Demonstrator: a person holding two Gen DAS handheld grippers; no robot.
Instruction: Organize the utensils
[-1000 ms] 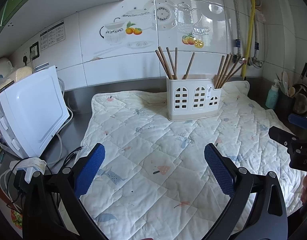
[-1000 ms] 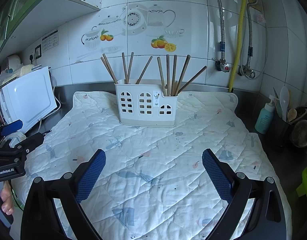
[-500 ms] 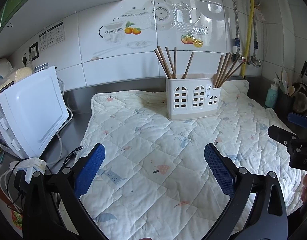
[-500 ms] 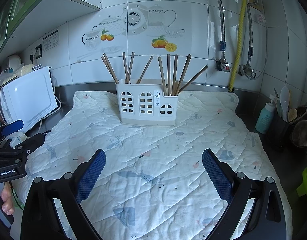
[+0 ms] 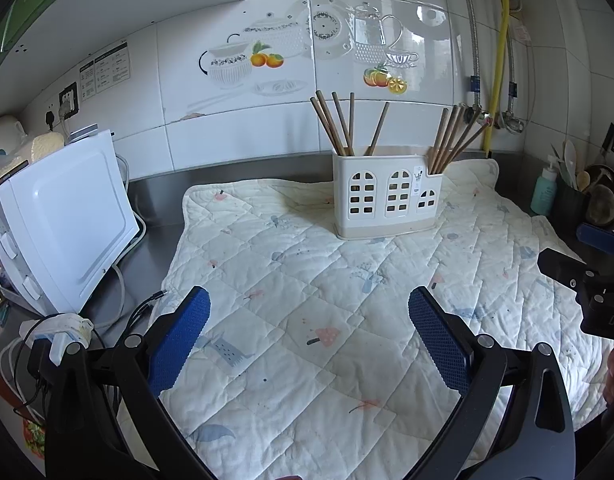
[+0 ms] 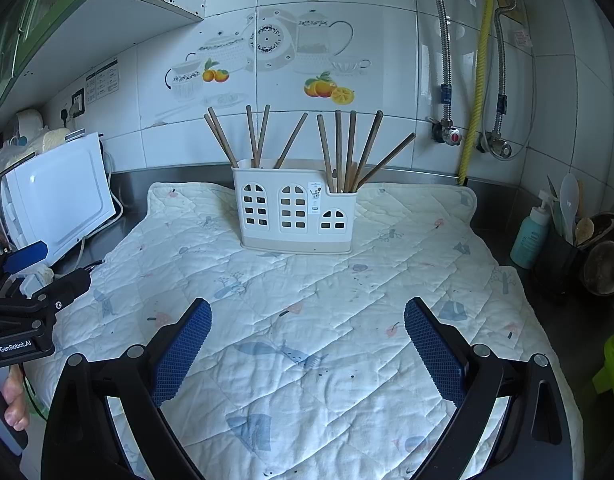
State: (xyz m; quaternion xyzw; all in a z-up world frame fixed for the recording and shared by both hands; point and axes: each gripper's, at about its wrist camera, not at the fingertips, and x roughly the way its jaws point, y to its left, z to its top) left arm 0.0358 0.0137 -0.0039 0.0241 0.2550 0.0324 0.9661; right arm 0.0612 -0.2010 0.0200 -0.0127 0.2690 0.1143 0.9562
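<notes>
A white utensil holder [image 5: 387, 196] [image 6: 295, 212] with arched cut-outs stands at the back of a quilted mat [image 5: 327, 300] [image 6: 307, 320]. Several brown chopsticks [image 5: 339, 128] [image 6: 255, 136] lean in its taller left compartment, and several more [image 5: 455, 136] [image 6: 351, 148] fan out of the lower right one. My left gripper [image 5: 309, 334] hovers open over the near part of the mat, nothing between its blue pads. My right gripper [image 6: 307, 344] is likewise open and empty, well short of the holder. Each gripper shows at the edge of the other's view.
A white appliance [image 5: 63, 220] with cables stands left of the mat. At the right are a teal pump bottle [image 6: 531, 236] and a dark pot of spoons [image 6: 567, 248]. A tiled wall with gas pipes [image 6: 479, 80] closes the back. A steel counter [image 5: 155, 232] surrounds the mat.
Both views have shifted only slightly; the holder sits a touch lower and nearer in the right wrist view. Nothing was gripped or released.
</notes>
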